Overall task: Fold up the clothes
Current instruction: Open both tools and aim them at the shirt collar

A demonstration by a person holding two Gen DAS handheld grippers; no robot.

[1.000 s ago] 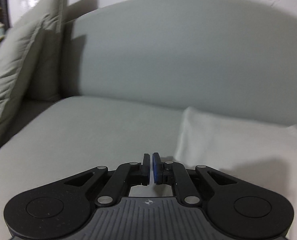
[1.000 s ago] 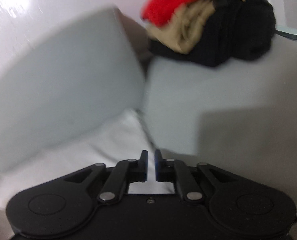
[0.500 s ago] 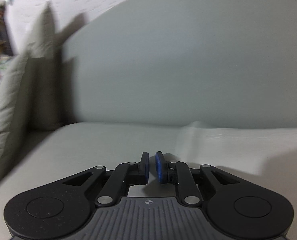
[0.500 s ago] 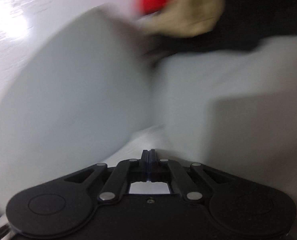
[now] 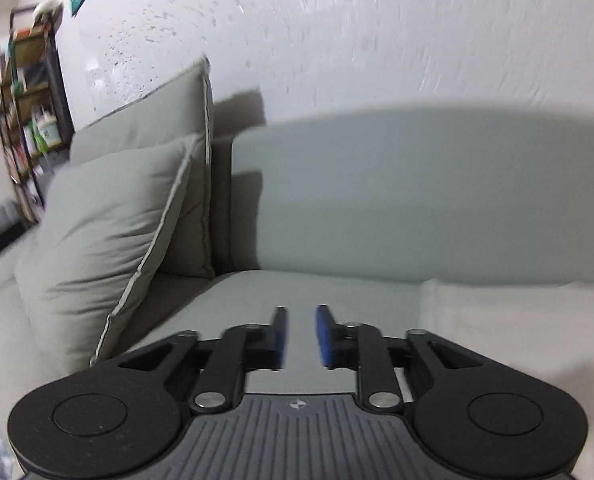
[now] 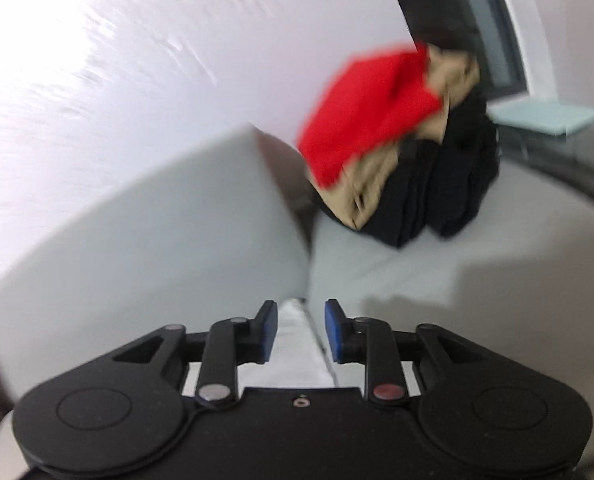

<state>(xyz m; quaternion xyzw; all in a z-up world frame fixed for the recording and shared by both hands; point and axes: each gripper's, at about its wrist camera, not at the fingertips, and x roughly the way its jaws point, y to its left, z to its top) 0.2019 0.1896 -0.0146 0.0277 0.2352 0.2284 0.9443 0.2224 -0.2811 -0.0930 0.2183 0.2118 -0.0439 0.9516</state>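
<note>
Cloth is the whole matter: a white garment [image 5: 517, 320] lies flat on the grey sofa seat [image 5: 317, 292], its near-left edge just right of the left gripper [image 5: 300, 336], whose jaws stand apart with nothing between them. From the right wrist view, a narrow strip of the same white fabric [image 6: 297, 344] shows below and between the blue pads [image 6: 333, 336] of the right gripper [image 6: 299, 332]; those jaws are also apart, and whether the pads touch the cloth cannot be told through the blur.

Further along the seat, well apart from the white piece, a heap of clothes [image 6: 401, 168] leans at the sofa's far end: red on top, tan beneath, black at the bottom. Two grey cushions [image 5: 109, 240] stand against the other end.

By my judgement the white piece is light, limp and thin, so it will sag and crease wherever it is unsupported and could slide on the smooth upholstery. Taking it at two corners or along one hem, one gripper on each, should keep an edge taut for a fold. Pinching too shallowly risks the cloth slipping out; pinching too deep may catch the seat cover beneath.
</note>
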